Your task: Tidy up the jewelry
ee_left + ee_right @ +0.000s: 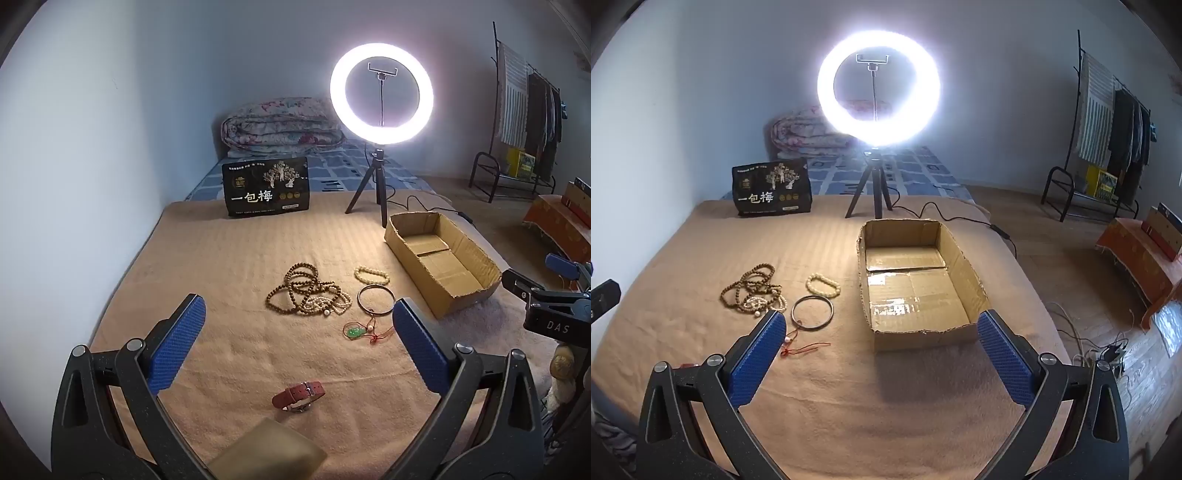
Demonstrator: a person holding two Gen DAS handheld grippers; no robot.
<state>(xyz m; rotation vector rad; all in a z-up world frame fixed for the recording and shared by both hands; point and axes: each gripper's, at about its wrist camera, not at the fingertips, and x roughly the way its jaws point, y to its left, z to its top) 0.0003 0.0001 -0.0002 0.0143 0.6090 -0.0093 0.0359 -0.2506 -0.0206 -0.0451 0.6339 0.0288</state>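
Two hand-held grippers hover wide open over a bed spread with a tan blanket (236, 258), each gripping nothing. Largest in the scene after the bed, a lit ring light (381, 97) on a small tripod stands at upper centre of the right wrist view, with a folded floral quilt (282, 125) behind it and a black snack bag (266, 186) upright to its left. An open cardboard box (916, 280), its floor bare, sits mid-frame in the right wrist view, between the blue fingers of the right hand-held gripper (881, 328). The jewelry lies on the blanket left of the box: a tangle of brown and pale bead necklaces (308, 293) at centre of the left wrist view, a cream bead bracelet (372, 275) just to its right, and a thin metal bangle (376, 300) directly below that bracelet. Lower still, a green pendant on a red cord (356, 331) rests near the right finger of the left hand-held gripper (295, 317). A red watch strap (298, 396) lies apart from the rest, low in the frame between that gripper's arms. A blurred yellowish object sits at the bottom edge of the same view; what it is cannot be made out.
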